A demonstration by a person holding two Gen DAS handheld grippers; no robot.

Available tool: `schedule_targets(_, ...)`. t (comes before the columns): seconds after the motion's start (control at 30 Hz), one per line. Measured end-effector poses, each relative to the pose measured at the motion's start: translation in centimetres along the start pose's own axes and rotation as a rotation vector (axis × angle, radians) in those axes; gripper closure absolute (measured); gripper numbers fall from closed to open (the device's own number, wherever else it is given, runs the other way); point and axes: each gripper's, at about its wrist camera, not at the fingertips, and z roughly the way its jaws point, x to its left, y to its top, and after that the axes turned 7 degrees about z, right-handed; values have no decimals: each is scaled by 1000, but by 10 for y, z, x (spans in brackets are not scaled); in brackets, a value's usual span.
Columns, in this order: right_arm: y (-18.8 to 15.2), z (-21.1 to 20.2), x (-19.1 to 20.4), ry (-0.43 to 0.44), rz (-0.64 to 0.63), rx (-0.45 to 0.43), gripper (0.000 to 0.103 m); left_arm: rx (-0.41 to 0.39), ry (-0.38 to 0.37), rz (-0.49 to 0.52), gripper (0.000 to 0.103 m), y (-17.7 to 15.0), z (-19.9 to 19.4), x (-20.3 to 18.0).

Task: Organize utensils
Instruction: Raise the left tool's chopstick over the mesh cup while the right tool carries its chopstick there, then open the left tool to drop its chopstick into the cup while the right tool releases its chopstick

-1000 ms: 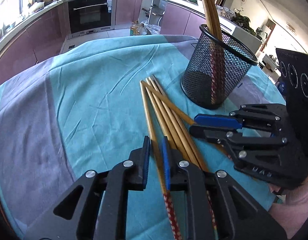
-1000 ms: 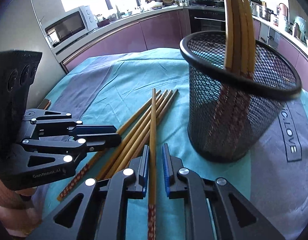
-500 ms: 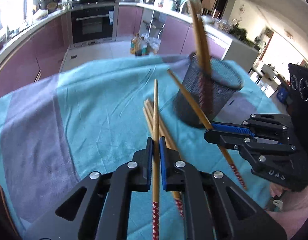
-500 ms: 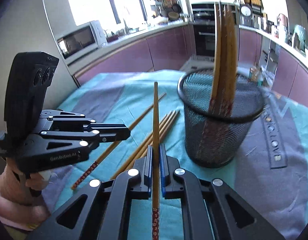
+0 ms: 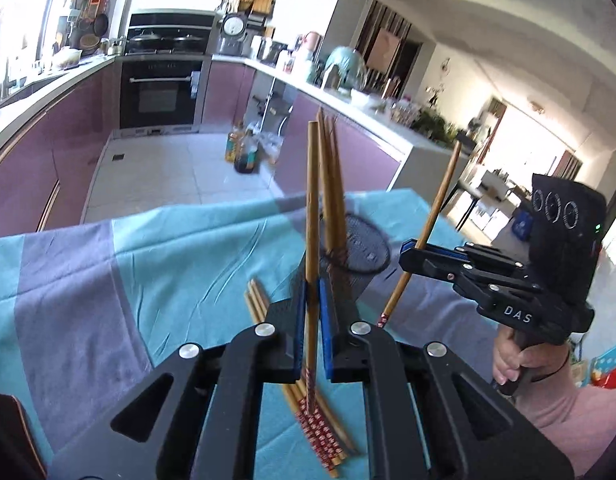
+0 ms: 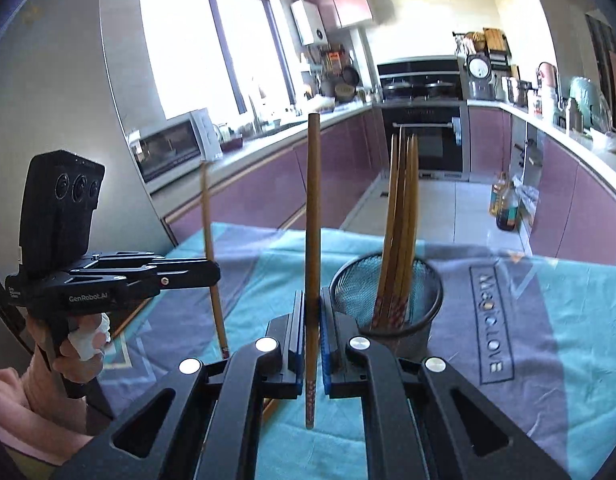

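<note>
We work over a table draped in a soft teal and grey cloth (image 5: 195,248), in a kitchen of glossy purple cabinets (image 6: 267,184). The black wire-mesh cup (image 6: 388,292) stands on it, holding several slim bamboo chopsticks upright. Our left gripper (image 5: 312,300) is clamped tight on one chopstick (image 5: 312,200), just before the cup; our right gripper (image 6: 312,316) pinches another chopstick (image 6: 312,200) left of the cup. Loose chopsticks (image 5: 320,420) lie on the cloth nearer than the cup.
</note>
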Motion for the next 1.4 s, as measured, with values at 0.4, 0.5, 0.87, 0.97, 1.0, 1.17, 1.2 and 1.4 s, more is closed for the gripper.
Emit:
schedule_targets(0.4,48,-24,-6,1,-26,-118,97,-139,-54,26,96,53,-20,-23)
schedule_targets(0.5,61,-29,-8,-13,-35,-149,97,-163,-53,48,96,66,-21,-34)
schedule_targets(0.87,75,-1,-26,-61,-14,-122,97,-155,-18,97,96,98,0,-57)
schedule_targets(0.97,70,13,-32,-70,-2,-77,97,-98,-8,111,96,93,18,-59)
schedule_targets(1.0,68,18,-34,-70,3,-58,97,-73,-14,121,96,90,25,-59)
schedule_targets(1.17,57,37,-39,-88,0,23,97,42,-17,153,96,73,56,-59)
schedule_targets(1.2,54,41,-40,-91,1,43,97,63,-11,152,96,71,63,-58)
schedule_targets(1.4,46,59,-50,-114,28,94,97,110,-3,117,95,69,87,-42)
